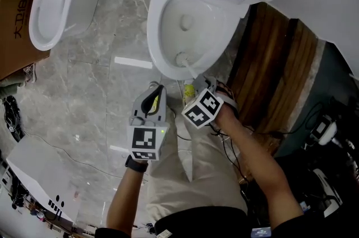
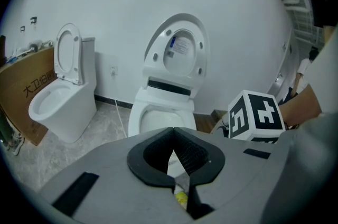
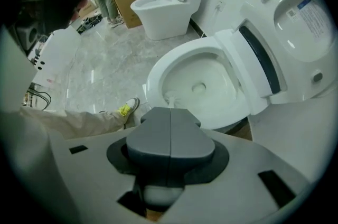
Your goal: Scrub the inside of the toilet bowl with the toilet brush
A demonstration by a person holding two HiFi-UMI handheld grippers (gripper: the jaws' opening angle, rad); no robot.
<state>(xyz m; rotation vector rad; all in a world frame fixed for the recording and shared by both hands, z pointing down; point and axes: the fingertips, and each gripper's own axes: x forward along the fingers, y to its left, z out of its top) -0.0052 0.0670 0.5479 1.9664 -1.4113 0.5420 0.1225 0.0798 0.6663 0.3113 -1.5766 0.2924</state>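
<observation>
An open white toilet bowl (image 1: 159, 18) with its lid raised stands in front of me. The white toilet brush (image 1: 181, 58) has its head inside the bowl, low against the near wall, and shows too in the right gripper view (image 3: 170, 97). My right gripper (image 1: 200, 85) is shut on the brush handle just outside the near rim, the jaws pressed together (image 3: 170, 114). To its left, my left gripper (image 1: 155, 94) hovers over the floor beside the bowl, its jaws shut with nothing held (image 2: 173, 134). The bowl (image 2: 158, 114) lies straight ahead of it.
A second toilet (image 1: 53, 1) stands at the far left beside a cardboard box (image 1: 14, 35). Dark wood flooring (image 1: 269, 68) with cables runs on the right. A white board (image 1: 39, 169) lies at lower left. My yellow shoe (image 1: 189, 89) rests by the bowl's base.
</observation>
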